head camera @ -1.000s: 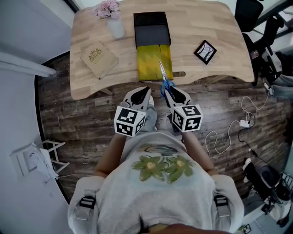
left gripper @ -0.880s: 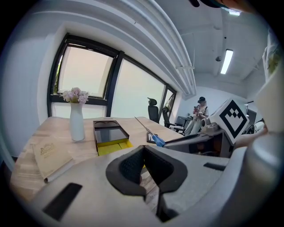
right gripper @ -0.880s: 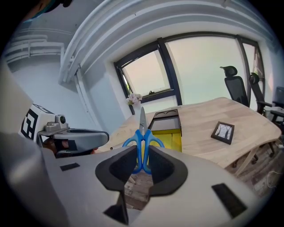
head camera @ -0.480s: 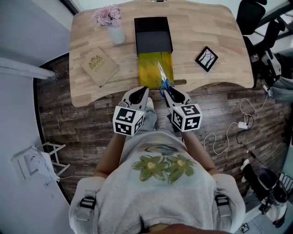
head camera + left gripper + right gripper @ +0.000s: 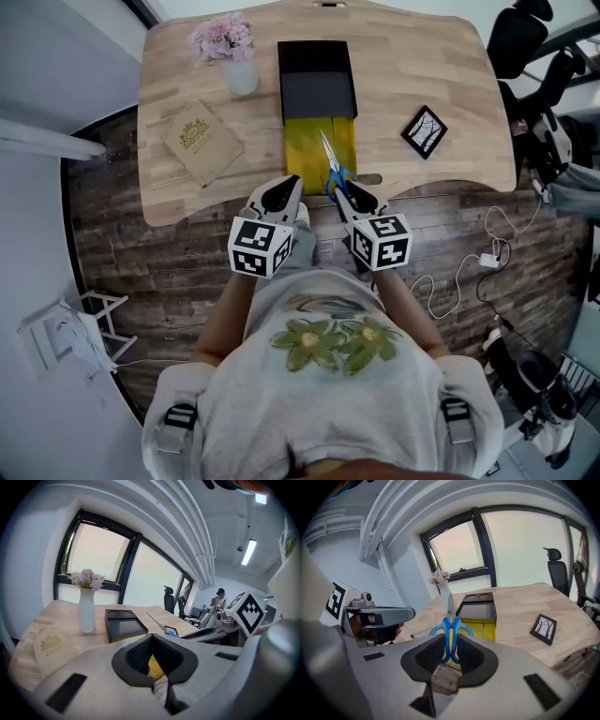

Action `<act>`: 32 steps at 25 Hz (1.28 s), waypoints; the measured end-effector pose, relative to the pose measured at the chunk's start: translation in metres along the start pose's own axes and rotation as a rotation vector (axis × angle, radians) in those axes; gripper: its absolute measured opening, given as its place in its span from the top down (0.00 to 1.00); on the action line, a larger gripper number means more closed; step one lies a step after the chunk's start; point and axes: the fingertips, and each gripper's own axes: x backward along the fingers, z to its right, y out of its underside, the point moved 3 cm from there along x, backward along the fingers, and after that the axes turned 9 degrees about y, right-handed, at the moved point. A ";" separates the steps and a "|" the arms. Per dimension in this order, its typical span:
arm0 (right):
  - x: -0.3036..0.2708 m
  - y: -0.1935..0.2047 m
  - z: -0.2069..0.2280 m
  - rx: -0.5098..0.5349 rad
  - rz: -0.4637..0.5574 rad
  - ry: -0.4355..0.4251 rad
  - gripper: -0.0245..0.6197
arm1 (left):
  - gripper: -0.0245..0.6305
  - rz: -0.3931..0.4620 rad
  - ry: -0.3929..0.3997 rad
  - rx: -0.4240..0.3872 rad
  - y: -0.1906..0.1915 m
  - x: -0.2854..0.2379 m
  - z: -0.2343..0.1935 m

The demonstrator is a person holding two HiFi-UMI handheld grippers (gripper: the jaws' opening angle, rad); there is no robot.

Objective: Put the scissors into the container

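right claw clenched on scissors, blades toward 12 o'clock | left claw released, empty | container lay at 12 o'clock on table

right tool holds scissors above the yellow-and-black container

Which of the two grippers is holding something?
The right gripper: the blue handles of the scissors are pinched between its jaws, with the blades sticking out in front. The left gripper has open jaws with nothing between them.
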 end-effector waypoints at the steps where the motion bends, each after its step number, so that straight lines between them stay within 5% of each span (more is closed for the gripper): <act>1: -0.003 -0.001 0.000 0.001 -0.005 0.000 0.84 | 0.95 -0.002 -0.002 0.001 0.000 0.000 -0.003; 32: -0.073 -0.001 0.021 0.057 -0.090 -0.008 0.84 | 0.95 -0.004 -0.022 -0.007 -0.018 -0.044 -0.053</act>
